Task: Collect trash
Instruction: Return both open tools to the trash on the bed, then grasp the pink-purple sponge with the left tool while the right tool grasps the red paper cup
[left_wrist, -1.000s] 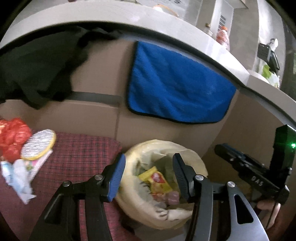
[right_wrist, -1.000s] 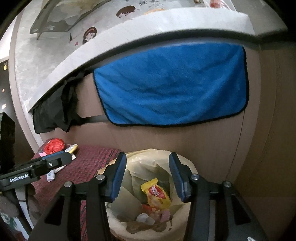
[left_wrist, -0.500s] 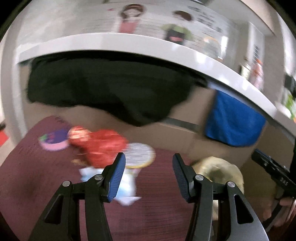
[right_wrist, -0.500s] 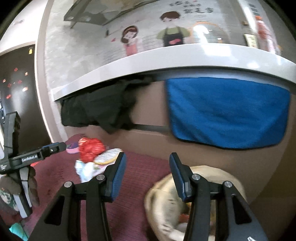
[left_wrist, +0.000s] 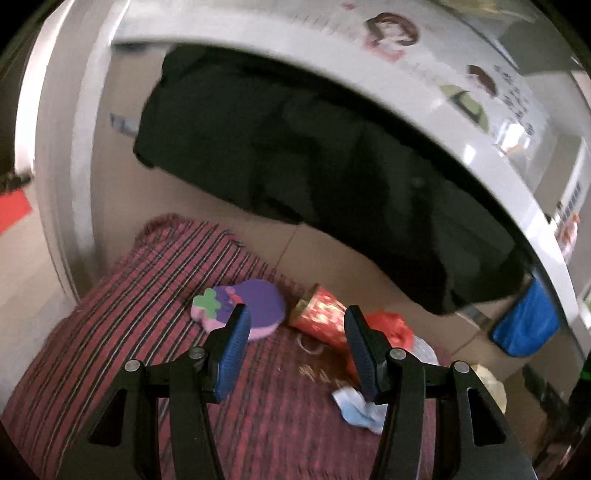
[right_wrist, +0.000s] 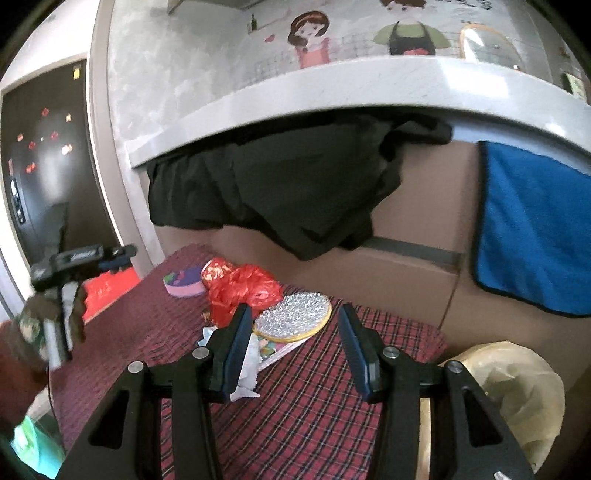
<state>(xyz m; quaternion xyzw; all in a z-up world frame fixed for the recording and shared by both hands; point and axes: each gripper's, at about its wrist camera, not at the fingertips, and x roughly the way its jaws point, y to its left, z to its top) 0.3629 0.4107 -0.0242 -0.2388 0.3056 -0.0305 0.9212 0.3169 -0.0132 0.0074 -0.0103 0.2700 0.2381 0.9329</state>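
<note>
Trash lies on a red plaid cloth. My left gripper is open and empty above it, with a red-and-gold paper cone and a red plastic bag just beyond its fingers. A crumpled pale blue tissue lies under its right finger. My right gripper is also open and empty, facing a round silver disc with a yellow rim, the red bag and a white tissue. The bin with a yellowish liner stands at the right.
A purple eggplant-shaped foam piece lies at the cloth's far side. A black garment and a blue towel hang from a white counter against a brown cabinet. A person's gloved hand holds the left gripper.
Both grippers have swung left, away from the bin and toward the trash pile on the plaid cloth. Both stayed open.
</note>
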